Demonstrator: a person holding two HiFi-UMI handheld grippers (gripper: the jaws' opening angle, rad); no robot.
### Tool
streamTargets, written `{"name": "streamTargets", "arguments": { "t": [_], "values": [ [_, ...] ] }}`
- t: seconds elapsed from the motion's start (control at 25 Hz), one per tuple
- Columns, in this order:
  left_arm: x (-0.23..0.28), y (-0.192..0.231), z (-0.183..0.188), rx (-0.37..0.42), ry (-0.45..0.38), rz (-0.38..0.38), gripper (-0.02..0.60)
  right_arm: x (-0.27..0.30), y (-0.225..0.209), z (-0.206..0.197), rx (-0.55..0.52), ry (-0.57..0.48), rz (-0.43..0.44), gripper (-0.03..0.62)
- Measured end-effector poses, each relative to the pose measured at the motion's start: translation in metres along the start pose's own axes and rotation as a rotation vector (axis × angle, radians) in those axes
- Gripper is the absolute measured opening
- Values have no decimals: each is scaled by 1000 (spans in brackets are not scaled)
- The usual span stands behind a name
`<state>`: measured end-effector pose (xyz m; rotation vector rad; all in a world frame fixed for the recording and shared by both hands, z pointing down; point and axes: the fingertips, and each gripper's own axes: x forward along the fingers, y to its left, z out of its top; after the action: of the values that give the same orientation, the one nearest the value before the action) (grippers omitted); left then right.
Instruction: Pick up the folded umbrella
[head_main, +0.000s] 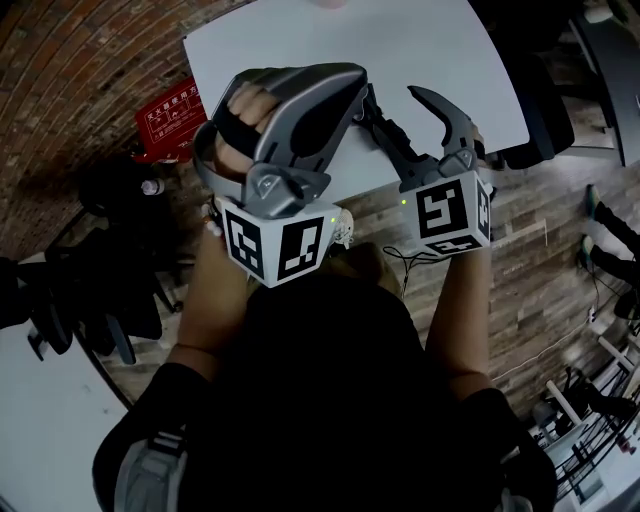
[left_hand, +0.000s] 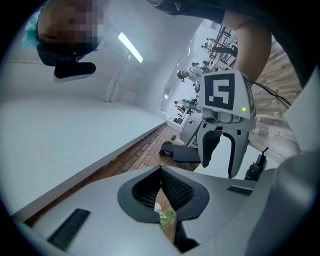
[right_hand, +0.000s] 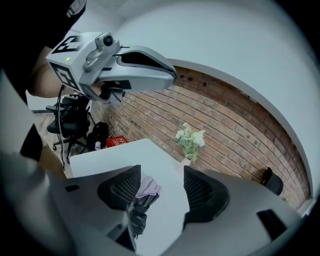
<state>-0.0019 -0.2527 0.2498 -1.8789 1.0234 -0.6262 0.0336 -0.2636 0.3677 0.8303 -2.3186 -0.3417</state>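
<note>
The folded umbrella (right_hand: 143, 192) lies on the white table (right_hand: 117, 155), with a lilac-grey canopy and a dark handle end toward me. In the right gripper view it shows between the jaws, close to the left pad and beyond the pads, with nothing touching it. My right gripper (right_hand: 162, 189) is open and tilted down toward the table; in the head view the right gripper (head_main: 392, 96) hangs over the table's near edge. My left gripper (head_main: 350, 82) is held level beside it, and the left gripper (left_hand: 161, 192) is shut with nothing in it. The head view does not show the umbrella.
A vase of pale flowers (right_hand: 190, 139) stands at the table's far side by the brick wall. A red box (head_main: 175, 112) lies on the floor left of the table (head_main: 300, 40). Office chairs (head_main: 110, 270) stand at the left, and a black chair (head_main: 540, 110) at the right.
</note>
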Motion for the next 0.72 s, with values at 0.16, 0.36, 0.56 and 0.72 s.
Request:
{"name": "streamTargets", "arguments": {
  "t": [0.16, 0.36, 0.56, 0.72],
  "values": [
    [4, -3, -9, -5, 7, -13, 12, 16, 8, -12, 42, 36, 51, 285],
    [6, -6, -18, -24, 4, -23, 13, 35, 19, -30, 65, 91, 109, 308],
    [10, -12, -25, -29, 5, -38, 13, 53, 30, -52, 77, 150, 149, 315],
    [15, -15, -30, -34, 5, -45, 12, 66, 38, -72, 135, 188, 191, 345]
  ]
}}
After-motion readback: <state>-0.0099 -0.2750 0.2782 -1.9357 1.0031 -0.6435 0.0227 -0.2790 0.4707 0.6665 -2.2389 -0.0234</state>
